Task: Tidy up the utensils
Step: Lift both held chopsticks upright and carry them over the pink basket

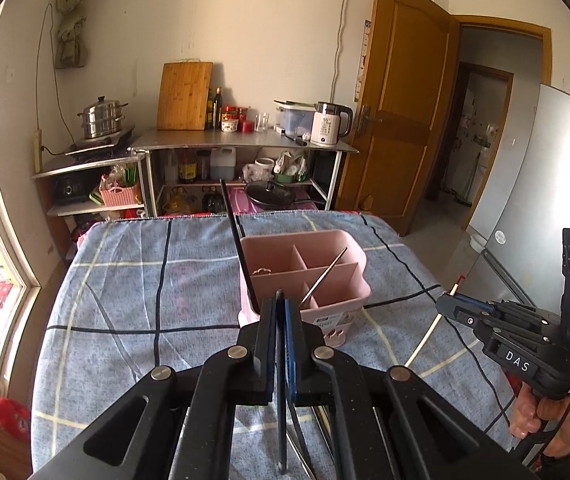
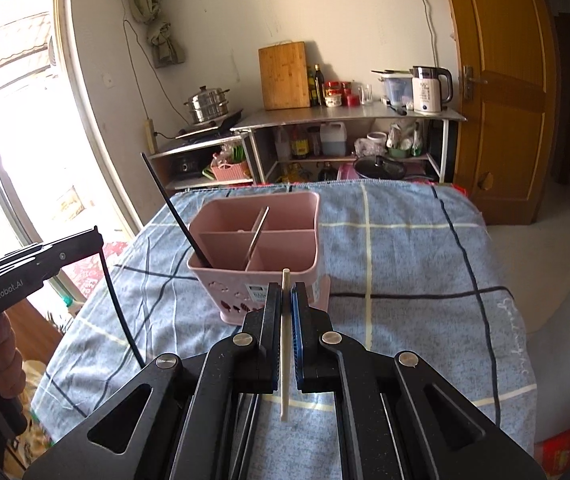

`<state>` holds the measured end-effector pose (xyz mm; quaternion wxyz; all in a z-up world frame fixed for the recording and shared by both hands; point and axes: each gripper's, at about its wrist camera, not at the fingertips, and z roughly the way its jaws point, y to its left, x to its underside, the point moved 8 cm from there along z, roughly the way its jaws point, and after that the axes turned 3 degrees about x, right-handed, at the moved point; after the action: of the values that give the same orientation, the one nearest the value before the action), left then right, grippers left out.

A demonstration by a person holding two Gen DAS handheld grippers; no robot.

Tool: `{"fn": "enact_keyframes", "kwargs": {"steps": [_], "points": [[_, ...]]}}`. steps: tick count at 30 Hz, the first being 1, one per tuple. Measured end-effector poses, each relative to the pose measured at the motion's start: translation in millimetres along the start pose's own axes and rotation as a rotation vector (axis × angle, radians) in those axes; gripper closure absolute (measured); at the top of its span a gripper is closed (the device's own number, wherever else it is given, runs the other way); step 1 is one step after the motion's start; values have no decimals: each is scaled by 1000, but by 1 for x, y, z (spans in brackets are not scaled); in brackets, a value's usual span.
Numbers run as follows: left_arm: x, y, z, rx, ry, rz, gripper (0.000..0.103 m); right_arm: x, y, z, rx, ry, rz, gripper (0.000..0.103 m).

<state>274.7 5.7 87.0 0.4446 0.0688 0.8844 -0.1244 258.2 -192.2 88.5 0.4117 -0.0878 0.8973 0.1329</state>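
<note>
Two grippers are clamped on chopsticks: the left gripper (image 1: 280, 296) on a thin black chopstick (image 1: 282, 408), the right gripper (image 2: 285, 290) on a pale cream chopstick (image 2: 284, 344). Just ahead of both stands one pink plastic divided utensil caddy (image 2: 285, 216), holding one black chopstick (image 2: 173, 208) and one metal chopstick (image 2: 257, 236). Bare blue checked tablecloth (image 2: 405, 264) lies open rightward and toward the near edge.
</note>
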Motion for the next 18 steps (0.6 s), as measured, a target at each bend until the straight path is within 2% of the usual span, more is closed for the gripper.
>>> {"fn": "enact_keyframes", "kwargs": {"steps": [18], "points": [[-7,-3,-24,20,-26,-7,99,-5,8,-21,-11,-33,-16,98]]}}
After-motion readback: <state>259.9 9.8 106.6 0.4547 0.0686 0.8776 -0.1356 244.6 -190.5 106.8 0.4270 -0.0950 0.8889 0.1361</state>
